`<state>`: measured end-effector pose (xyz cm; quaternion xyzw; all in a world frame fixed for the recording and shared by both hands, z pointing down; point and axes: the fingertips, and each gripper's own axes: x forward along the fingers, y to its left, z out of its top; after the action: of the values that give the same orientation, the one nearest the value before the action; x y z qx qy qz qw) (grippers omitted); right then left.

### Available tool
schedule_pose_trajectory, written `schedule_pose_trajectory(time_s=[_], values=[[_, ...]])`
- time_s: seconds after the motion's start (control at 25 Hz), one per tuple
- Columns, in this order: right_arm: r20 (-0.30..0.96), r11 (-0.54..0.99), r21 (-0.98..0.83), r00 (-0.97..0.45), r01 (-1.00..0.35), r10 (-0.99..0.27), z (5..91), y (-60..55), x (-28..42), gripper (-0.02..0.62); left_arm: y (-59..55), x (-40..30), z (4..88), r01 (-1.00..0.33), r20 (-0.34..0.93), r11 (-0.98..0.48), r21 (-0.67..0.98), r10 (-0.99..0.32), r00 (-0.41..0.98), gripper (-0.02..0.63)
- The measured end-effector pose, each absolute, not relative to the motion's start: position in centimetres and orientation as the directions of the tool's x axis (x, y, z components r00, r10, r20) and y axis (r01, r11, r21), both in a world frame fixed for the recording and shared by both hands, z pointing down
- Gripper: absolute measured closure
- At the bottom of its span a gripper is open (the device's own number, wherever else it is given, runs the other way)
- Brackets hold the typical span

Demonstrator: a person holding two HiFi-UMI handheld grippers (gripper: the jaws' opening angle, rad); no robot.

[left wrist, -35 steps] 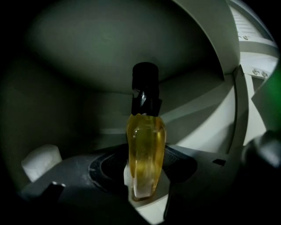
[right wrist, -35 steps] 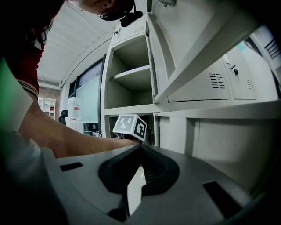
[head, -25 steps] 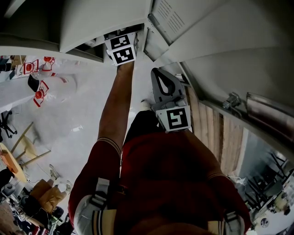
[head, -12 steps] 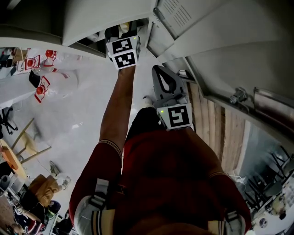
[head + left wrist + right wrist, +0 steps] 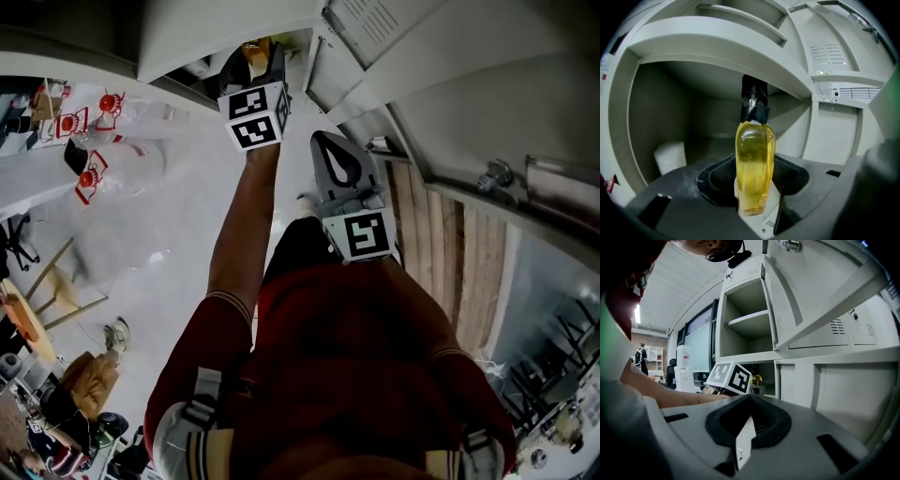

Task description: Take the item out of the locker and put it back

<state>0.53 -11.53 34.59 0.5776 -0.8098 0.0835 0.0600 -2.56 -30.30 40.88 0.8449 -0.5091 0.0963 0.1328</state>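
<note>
Nearest, the right tongs (image 5: pixel 749 398) are pressed together with nothing between them. Farther out, the left tongs (image 5: pixel 754 190) clamp a yellow bottle (image 5: pixel 755 154) at the mouth of the open locker compartment (image 5: pixel 656 93). Its dark cap is hard to make out. A white roll (image 5: pixel 670 155) stands far left inside. The pale floor (image 5: pixel 159 234) lies below.
</note>
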Motion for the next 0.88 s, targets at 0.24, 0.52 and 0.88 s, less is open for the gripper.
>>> schedule_pose_trajectory(time_s=[0.24, 0.52, 0.88], values=[[0.192, 0.319, -0.067, -0.326, -0.945, -0.926, 34.6, -11.0, 0.4, 0.598, -29.6, -2.6, 40.8, -0.869, 0.288, -0.440, 0.227, -0.822, 0.491, 0.399], [0.202, 0.318, -0.072, -0.326, -0.945, -0.924, 34.9, -10.4, 0.7, 0.598, -28.8, -2.8, 42.0, -0.865, 0.306, -0.415, 0.282, -0.815, 0.491, 0.402], [0.210, 0.332, -0.074, -0.340, -0.941, -0.917, 35.5, -9.9, 1.0, 0.598, -27.5, -3.6, 43.7, -0.877, 0.321, -0.394, 0.275, -0.822, 0.470, 0.402]])
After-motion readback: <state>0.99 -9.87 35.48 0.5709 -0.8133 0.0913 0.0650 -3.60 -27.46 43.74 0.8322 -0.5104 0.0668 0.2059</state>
